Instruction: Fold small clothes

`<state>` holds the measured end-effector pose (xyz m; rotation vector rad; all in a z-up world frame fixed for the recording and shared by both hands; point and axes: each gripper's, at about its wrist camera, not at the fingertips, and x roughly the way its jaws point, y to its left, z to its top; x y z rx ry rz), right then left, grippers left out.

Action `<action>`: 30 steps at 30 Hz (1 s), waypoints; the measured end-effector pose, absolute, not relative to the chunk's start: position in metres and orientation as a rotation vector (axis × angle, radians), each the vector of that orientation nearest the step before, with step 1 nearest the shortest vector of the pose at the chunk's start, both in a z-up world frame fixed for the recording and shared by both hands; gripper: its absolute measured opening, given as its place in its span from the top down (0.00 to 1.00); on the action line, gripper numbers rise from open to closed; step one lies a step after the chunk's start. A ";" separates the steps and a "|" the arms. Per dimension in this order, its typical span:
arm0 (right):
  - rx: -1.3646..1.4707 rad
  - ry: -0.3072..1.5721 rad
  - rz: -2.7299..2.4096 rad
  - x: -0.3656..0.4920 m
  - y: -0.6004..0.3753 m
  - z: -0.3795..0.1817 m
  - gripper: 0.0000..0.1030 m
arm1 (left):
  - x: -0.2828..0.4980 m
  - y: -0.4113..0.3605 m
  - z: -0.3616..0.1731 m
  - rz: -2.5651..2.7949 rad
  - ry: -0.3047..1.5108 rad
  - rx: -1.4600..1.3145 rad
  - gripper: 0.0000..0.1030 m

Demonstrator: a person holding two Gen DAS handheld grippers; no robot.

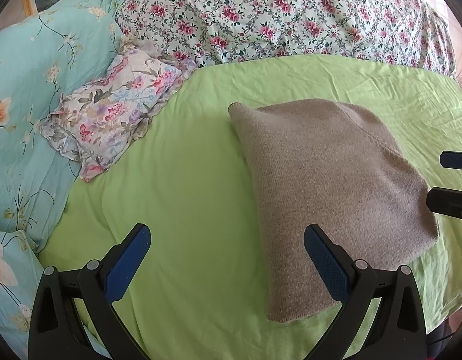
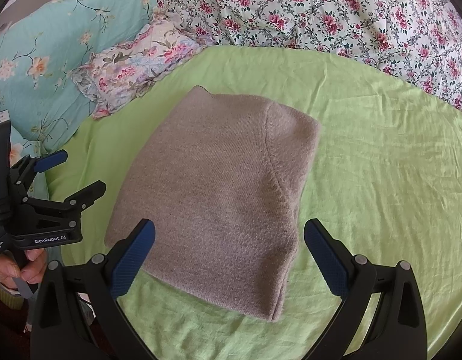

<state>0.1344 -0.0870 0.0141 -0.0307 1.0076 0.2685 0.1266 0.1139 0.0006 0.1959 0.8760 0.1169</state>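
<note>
A beige knitted garment (image 1: 329, 186) lies folded into a compact rectangle on the lime green sheet (image 1: 183, 198). It fills the middle of the right wrist view as the folded garment (image 2: 219, 198). My left gripper (image 1: 228, 240) is open, hovering over bare sheet just left of the garment's near edge, holding nothing. My right gripper (image 2: 229, 237) is open too, above the garment's near end, with nothing between its fingers. The left gripper (image 2: 78, 171) shows at the left of the right wrist view, apart from the cloth. The right gripper's fingertips (image 1: 449, 198) show at the left view's right edge.
A small floral pillow (image 1: 117, 114) and a turquoise floral quilt (image 1: 30, 96) lie to the left. A pink-flowered quilt (image 1: 284, 15) is bunched along the back. A hand (image 2: 24, 267) holds the left gripper's handle at the bed's near left edge.
</note>
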 end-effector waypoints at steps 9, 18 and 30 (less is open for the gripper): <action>-0.029 1.005 0.272 0.139 -0.088 0.016 0.03 | 0.133 0.111 0.001 0.111 0.873 0.206 0.01; -0.032 1.008 0.273 0.144 -0.086 0.017 0.03 | 0.136 0.110 0.001 0.112 0.874 0.212 0.01; -0.029 1.006 0.256 0.164 -0.096 0.014 0.03 | 0.147 0.110 0.002 0.105 0.860 0.222 0.01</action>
